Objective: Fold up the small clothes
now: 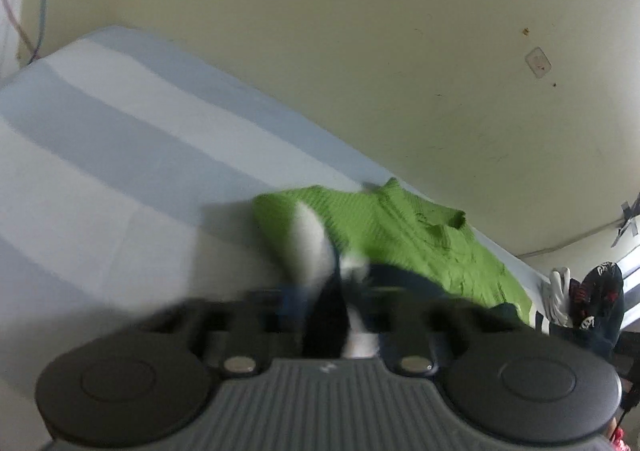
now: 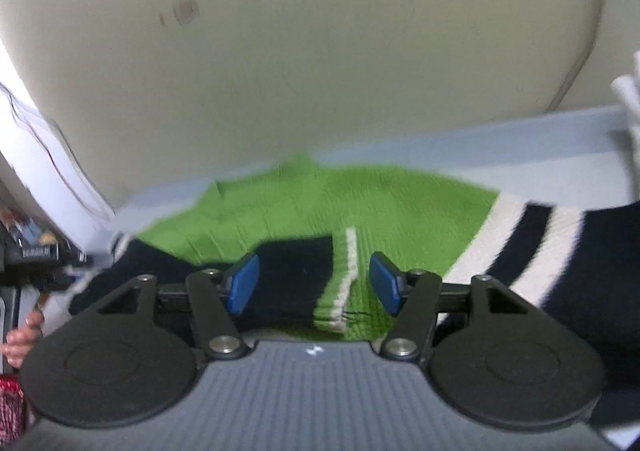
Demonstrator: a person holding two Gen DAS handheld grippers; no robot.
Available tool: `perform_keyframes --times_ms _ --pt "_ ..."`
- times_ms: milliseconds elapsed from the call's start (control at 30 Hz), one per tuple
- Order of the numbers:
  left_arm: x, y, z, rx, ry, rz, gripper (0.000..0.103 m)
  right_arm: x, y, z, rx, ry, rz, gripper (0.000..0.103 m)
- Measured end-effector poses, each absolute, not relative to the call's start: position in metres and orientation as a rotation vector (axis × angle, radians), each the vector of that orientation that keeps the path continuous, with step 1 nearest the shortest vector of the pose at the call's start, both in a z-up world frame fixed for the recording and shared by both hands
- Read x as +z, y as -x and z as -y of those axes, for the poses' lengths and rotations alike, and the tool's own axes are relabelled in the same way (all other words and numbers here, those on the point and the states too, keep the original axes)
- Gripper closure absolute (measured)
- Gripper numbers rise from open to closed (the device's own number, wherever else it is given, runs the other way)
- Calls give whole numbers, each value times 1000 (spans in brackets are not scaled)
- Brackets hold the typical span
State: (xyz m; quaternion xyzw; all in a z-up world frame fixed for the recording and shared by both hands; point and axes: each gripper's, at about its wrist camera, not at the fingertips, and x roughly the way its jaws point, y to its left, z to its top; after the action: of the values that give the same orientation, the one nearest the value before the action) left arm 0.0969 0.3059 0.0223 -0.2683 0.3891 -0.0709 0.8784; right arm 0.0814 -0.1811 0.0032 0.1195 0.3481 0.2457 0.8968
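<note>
A green knitted sweater (image 1: 420, 243) with navy and white stripes lies on the bed (image 1: 120, 139) next to the wall. In the blurred left wrist view my left gripper (image 1: 340, 291) is shut on a navy and white fold of that sweater, which rises between the fingers. From the right wrist the green body (image 2: 360, 203) spreads ahead, and a navy sleeve with a green and white cuff (image 2: 336, 291) lies between the blue pads (image 2: 242, 283). My right gripper (image 2: 314, 281) stands open, its pads clear of the cuff. A striped navy and white part (image 2: 540, 251) lies to the right.
The bed sheet (image 2: 520, 139) is pale blue with wide stripes and runs along a cream wall with a socket (image 1: 538, 62). Dark clothes (image 1: 592, 303) hang at the bed's far end. A person's hand (image 2: 20, 339) shows at the lower left, beside clutter.
</note>
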Motion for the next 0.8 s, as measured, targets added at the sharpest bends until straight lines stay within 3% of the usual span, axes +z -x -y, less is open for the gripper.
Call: perform_keyframes --times_ms 33,200,267,367,400,433,533,667,800 --pt "31 -95 -306 -140 545 -771 90 3 -77 174 501 -194 -691 89" --pt "77 -77 -305 -101 426 -486 90 31 -62 177 532 -274 -453 91" --pt "68 -77 -299 -23 355 -486 89 30 -66 168 483 -225 -433 91" --pt "31 -98 -295 177 254 -656 84 -4 -99 145 464 -141 -675 82" --pt "17 -105 -297 231 242 -746 80 -9 -102 146 459 -181 -660 78" --pt "18 -98 -300 234 257 -712 77 -8 -108 145 459 -206 -672 67" --pt "38 -75 -310 245 360 -666 78 -3 -108 150 443 -261 -601 52" --pt "74 -53 -302 200 418 -577 78 -2 -101 142 475 -258 -545 52" --pt "69 -61 -258 131 423 -615 70 -20 -109 108 619 -283 -594 53"
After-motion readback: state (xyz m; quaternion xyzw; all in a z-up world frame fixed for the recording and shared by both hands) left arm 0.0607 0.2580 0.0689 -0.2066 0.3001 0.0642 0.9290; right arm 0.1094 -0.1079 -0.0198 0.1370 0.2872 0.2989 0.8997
